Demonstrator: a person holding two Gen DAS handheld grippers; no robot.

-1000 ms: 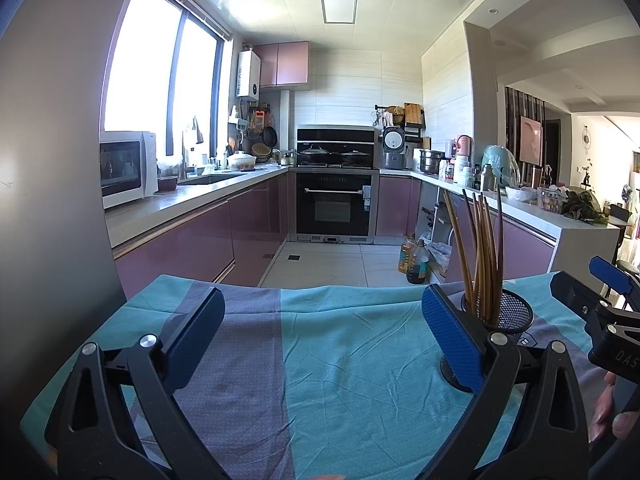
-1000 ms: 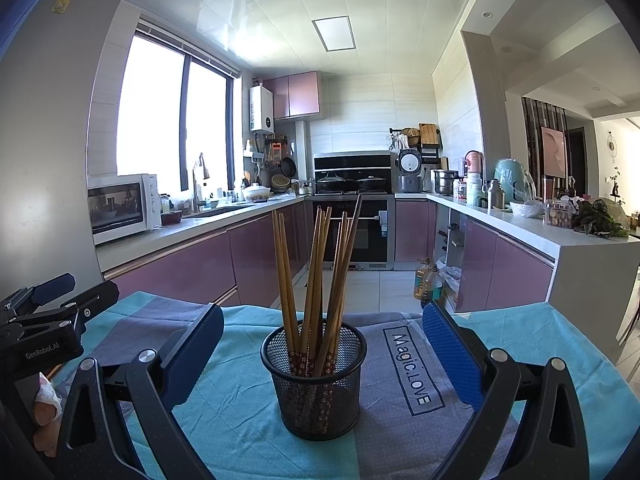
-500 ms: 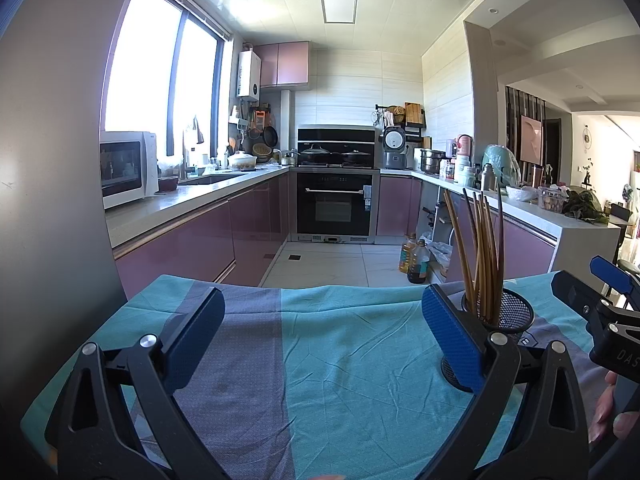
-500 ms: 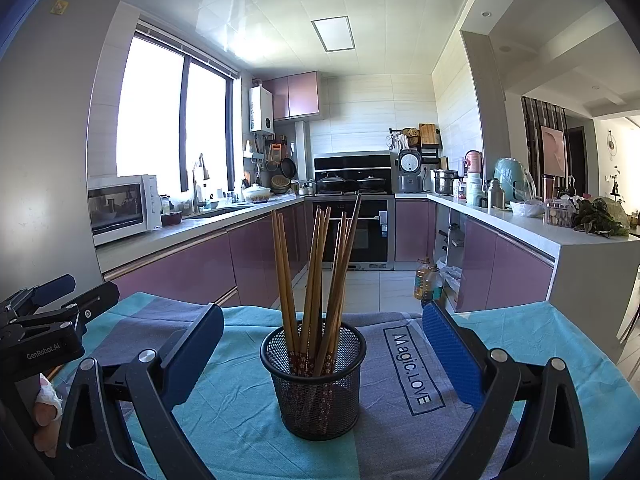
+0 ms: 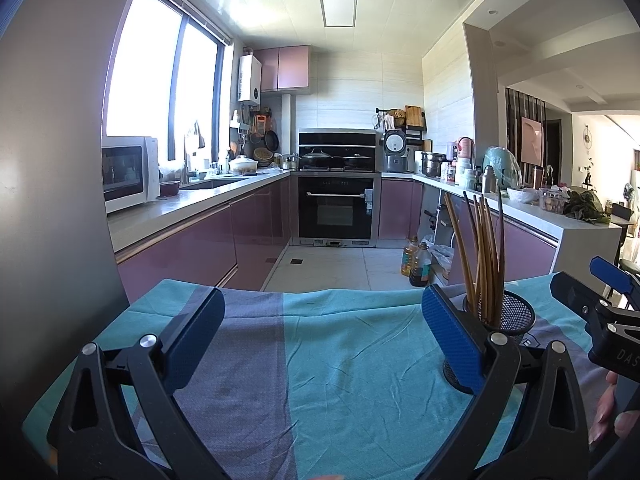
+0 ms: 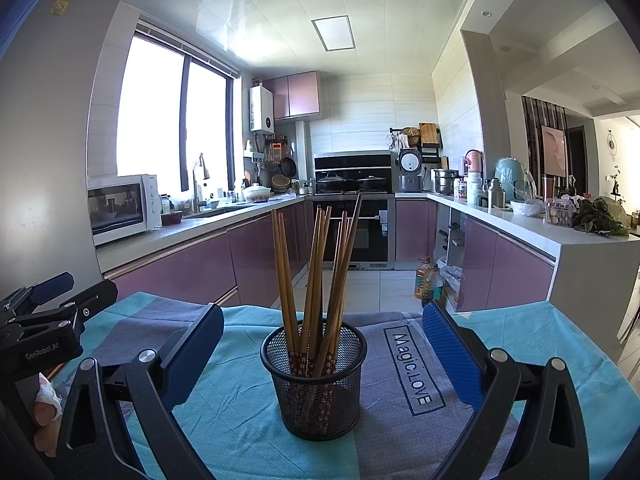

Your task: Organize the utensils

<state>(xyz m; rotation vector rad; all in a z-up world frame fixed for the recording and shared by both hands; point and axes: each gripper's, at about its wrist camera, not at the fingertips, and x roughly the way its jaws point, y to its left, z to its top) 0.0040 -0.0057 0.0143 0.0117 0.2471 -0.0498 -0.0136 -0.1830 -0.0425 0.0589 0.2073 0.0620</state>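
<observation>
A black mesh cup stands upright on the teal and grey tablecloth, holding several wooden chopsticks. My right gripper is open and empty, its blue pads on either side of the cup, a little nearer than it. My left gripper is open and empty over bare cloth. In the left wrist view the cup with chopsticks stands behind my right finger, and the right gripper shows at the right edge. The left gripper shows at the left edge of the right wrist view.
The table's far edge drops to a tiled kitchen floor. Purple cabinets run along the left, an oven at the back, a white counter on the right. Oil bottles stand on the floor.
</observation>
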